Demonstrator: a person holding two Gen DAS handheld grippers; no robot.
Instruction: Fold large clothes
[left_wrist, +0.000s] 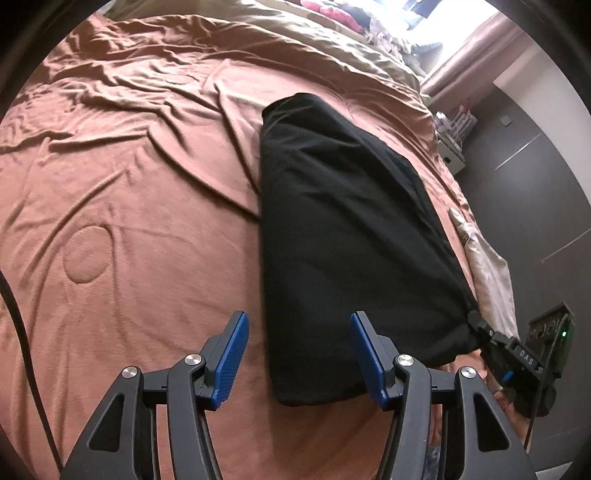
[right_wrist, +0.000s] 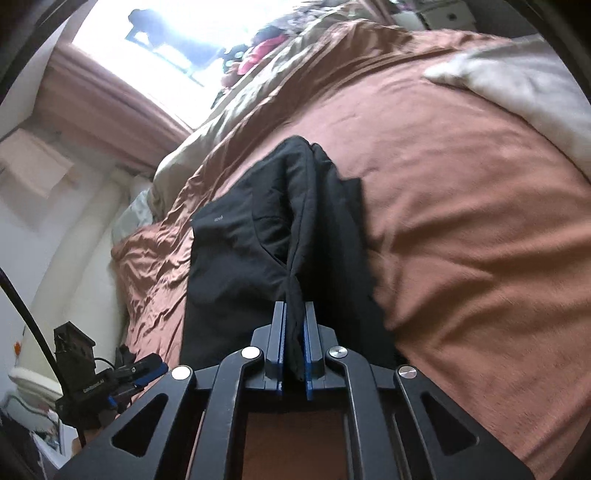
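In the left wrist view, the black garment (left_wrist: 343, 240) is lying long and half folded on the brown bedspread (left_wrist: 129, 221), near the bed's right edge. The left gripper (left_wrist: 299, 354) is hovering over its near corner, fingers apart and empty.

In the right wrist view, the right gripper (right_wrist: 294, 332) is clamping a bunched edge of the garment. The cloth looks soft, light and limp, so corners and hems are probably the best holds.

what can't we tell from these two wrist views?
- Garment type: the black garment is bunched; both views.
- Its near hem: right wrist view, hidden behind the right gripper, shut on a fold.
- Far clutter: washed out by window glare.
- Left gripper: open, empty.
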